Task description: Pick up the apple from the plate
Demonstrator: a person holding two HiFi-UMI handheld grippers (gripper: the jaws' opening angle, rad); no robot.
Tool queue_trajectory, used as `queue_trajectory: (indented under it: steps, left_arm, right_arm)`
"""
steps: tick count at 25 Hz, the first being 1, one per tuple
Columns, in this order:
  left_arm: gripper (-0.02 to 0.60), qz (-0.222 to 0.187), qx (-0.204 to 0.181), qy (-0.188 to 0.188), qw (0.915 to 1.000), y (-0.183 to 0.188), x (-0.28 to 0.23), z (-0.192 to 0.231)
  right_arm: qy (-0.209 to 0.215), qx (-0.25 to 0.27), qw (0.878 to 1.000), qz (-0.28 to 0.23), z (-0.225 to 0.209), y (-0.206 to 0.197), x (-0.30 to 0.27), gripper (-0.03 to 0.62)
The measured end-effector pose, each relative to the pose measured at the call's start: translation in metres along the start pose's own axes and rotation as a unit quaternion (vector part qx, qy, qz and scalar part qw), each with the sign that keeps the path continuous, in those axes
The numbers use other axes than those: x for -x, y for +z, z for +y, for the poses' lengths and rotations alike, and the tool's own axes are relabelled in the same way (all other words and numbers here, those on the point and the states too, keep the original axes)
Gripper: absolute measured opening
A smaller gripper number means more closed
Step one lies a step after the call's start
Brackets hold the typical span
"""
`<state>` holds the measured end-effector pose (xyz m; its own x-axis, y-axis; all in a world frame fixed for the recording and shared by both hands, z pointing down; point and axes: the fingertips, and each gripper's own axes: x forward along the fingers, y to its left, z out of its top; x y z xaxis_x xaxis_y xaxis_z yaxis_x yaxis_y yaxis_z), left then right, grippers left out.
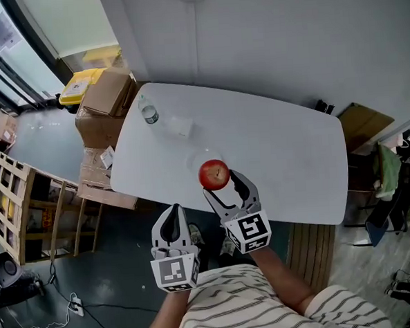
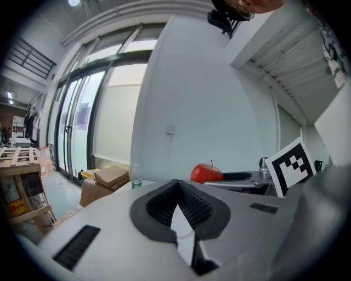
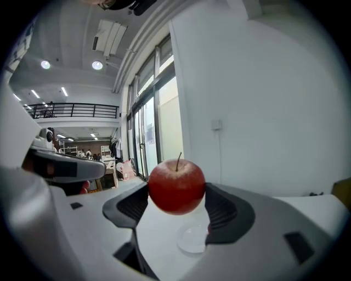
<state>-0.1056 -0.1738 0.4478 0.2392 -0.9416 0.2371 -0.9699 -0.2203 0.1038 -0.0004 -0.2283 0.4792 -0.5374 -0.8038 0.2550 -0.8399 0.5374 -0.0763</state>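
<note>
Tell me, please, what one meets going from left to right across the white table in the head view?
water bottle → small pale object → apple, clamped in the right gripper

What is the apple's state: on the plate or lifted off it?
Lifted off: the right gripper clamps the apple between its jaws, above the plate.

apple (image 3: 176, 185): glossy smooth skin | plate (image 3: 192, 241): clear, glassy | surface (image 1: 281, 155): matt white, smooth | fingers (image 3: 220, 211): matt black, ribbed | boxes (image 1: 107, 94): cardboard

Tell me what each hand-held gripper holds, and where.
The right hand-held gripper clamps the apple by its opposite sides, stem up. The left hand-held gripper is shut, empty.
</note>
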Motion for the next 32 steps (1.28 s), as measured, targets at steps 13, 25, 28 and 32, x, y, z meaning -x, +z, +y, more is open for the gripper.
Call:
queue_trajectory:
  steps: [13, 25, 28, 32]
  left_arm:
    - [0.005, -0.029, -0.002, -0.023, 0.9993, 0.031, -0.004, -0.008]
    - [0.005, -0.049, -0.01, -0.028, 0.9983, 0.052, -0.009, -0.013]
    - [0.003, -0.054, -0.013, -0.027, 0.9981, 0.058, -0.009, -0.013]
    - [0.005, -0.06, -0.016, -0.026, 0.9978, 0.062, -0.008, -0.014]
  right_arm:
    - [-0.013, 0.003, 1.0, -0.018, 0.012, 0.044, 0.02, 0.324]
    - [-0.016, 0.007, 0.999, -0.045, 0.014, 0.076, 0.029, 0.325]
    - [-0.019, 0.012, 0.998, -0.052, 0.015, 0.082, 0.031, 0.324]
    - [-0.024, 0.019, 0.998, -0.059, 0.014, 0.087, 0.035, 0.325]
